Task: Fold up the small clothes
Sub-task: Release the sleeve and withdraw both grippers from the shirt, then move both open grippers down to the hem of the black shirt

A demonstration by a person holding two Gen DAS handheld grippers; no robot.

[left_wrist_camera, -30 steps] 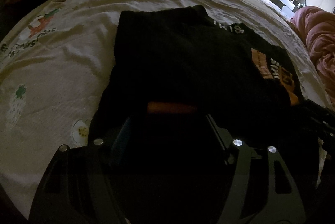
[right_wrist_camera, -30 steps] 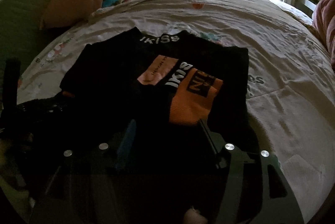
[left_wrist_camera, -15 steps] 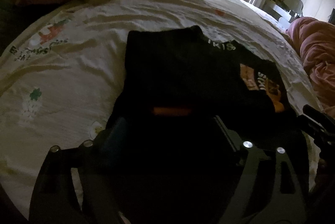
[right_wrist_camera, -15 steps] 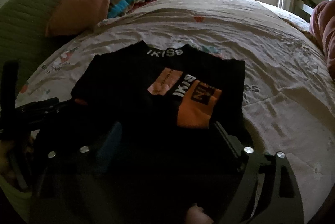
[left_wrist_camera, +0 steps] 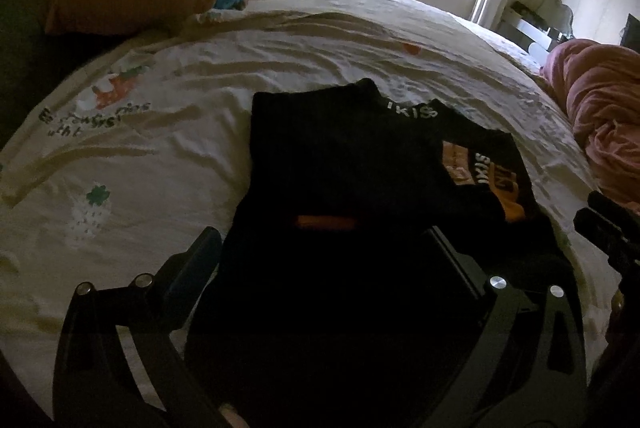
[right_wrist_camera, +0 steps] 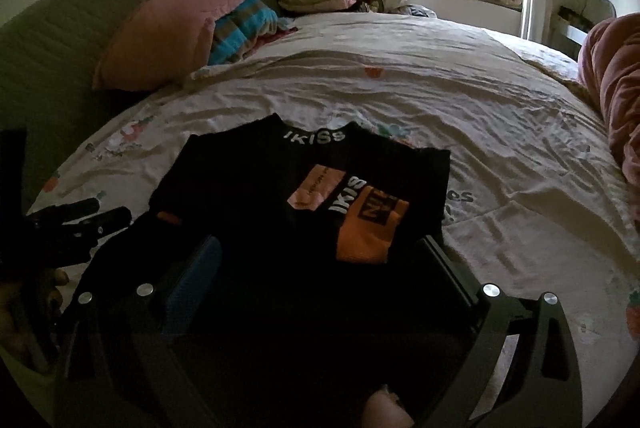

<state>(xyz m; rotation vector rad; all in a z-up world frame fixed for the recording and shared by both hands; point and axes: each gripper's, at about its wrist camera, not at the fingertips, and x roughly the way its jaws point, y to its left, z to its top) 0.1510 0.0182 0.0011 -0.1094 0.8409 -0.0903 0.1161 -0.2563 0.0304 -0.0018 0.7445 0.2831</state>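
- The black top (right_wrist_camera: 256, 187) lies flat on the bed (right_wrist_camera: 500, 131), near its near edge and roughly mid-width. White lettering at the collar faces the far side.
- An orange-and-black folded piece (right_wrist_camera: 368, 228) sits on top of it, toward the right half; I cannot tell whether it is a separate garment or a printed panel.
- Left gripper (left_wrist_camera: 324, 252): jaws opening, spread wide over the near hem. Cloth lies between them, but the pads do not press on it.
- Right gripper (right_wrist_camera: 320, 264): jaws opening too, nothing clamped, same near hem between the fingers.
- My read on handling: light, limp knit, not fragile. It will sag and drape from any pinch, and should drag slightly on the wrinkled sheet rather than slide.
- Where I would take hold: pinch through all layers at the two near corners, one gripper each. A single-layer pinch risks peeling the fold open.
- Risk: the top piece may shift when the hem lifts.
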